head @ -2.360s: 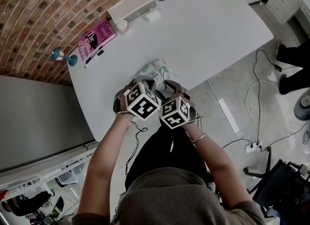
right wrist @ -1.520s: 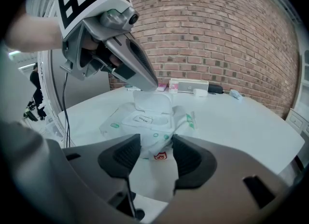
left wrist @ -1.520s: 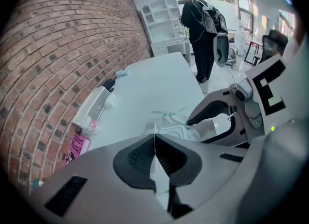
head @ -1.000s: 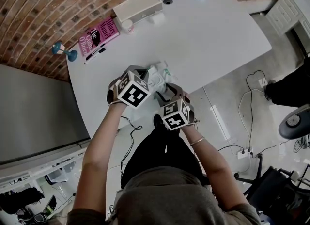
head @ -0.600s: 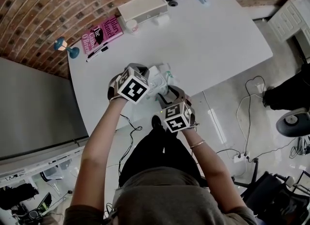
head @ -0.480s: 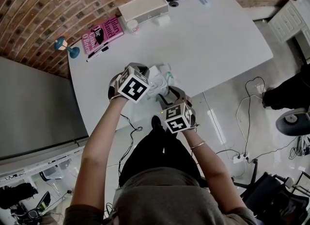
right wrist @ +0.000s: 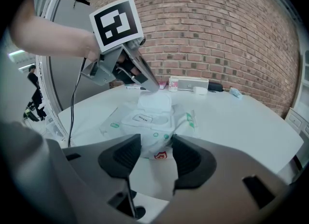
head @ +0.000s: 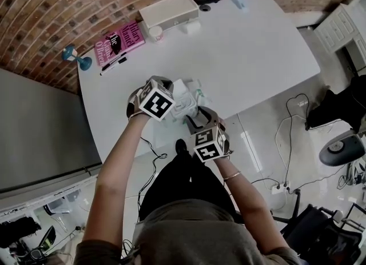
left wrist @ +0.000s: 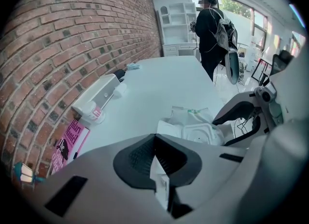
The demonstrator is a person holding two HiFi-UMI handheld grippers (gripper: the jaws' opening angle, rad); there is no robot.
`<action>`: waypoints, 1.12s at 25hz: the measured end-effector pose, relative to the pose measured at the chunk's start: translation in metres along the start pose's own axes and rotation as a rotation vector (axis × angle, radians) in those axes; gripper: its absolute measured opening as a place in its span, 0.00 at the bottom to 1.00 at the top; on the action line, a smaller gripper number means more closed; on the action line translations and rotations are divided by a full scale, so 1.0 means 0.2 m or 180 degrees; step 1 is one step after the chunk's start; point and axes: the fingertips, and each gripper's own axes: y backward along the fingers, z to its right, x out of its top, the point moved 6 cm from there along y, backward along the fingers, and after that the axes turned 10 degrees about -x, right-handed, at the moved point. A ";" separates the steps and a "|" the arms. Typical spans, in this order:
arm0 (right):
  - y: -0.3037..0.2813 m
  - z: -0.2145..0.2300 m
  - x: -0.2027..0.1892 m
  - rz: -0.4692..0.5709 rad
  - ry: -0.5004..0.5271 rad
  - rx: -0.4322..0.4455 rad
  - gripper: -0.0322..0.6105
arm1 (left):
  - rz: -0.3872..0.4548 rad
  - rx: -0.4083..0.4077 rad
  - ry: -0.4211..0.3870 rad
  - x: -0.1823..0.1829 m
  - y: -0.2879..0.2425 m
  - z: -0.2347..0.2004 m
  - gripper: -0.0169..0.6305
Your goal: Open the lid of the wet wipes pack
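The wet wipes pack (head: pixel 187 103) lies near the front edge of the white table (head: pixel 257 41). In the right gripper view its white lid (right wrist: pixel 154 101) stands raised behind the pack's body (right wrist: pixel 147 133), over the opening with a small label. My left gripper (right wrist: pixel 148 87) pinches the lid's far edge. In the left gripper view a thin white flap (left wrist: pixel 160 182) is clamped in that gripper (left wrist: pixel 157 170), with the pack (left wrist: pixel 195 130) beyond. My right gripper (right wrist: pixel 157 158) holds the pack's near end between widely spaced pads (right wrist: pixel 128 158); it shows in the head view (head: pixel 194 122) too.
At the table's far side lie a pink book (head: pixel 119 40), a black marker (head: pixel 111 65), a small jar (head: pixel 154 31) and a long white box (head: pixel 168 9). A teal object (head: pixel 77 59) stands at the left corner. A person (left wrist: pixel 212 30) stands beyond the table's far end.
My left gripper has moved away from the right one, toward the pack's far side, taking the lid's edge along. The right gripper has stayed on the pack's near end.
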 end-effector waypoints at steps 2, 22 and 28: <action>0.00 0.00 0.00 -0.0002 0.0002 -0.0004 0.38 | -0.0005 -0.0011 0.0026 -0.01 -0.02 -0.01 0.06; 0.00 0.02 0.00 -0.0033 0.0018 0.0031 0.39 | 0.0675 -0.0027 0.0939 -0.08 0.03 -0.13 0.06; 0.00 0.03 0.00 -0.0065 0.0031 0.0072 0.39 | 0.0939 0.0097 0.1217 -0.18 0.12 -0.08 0.06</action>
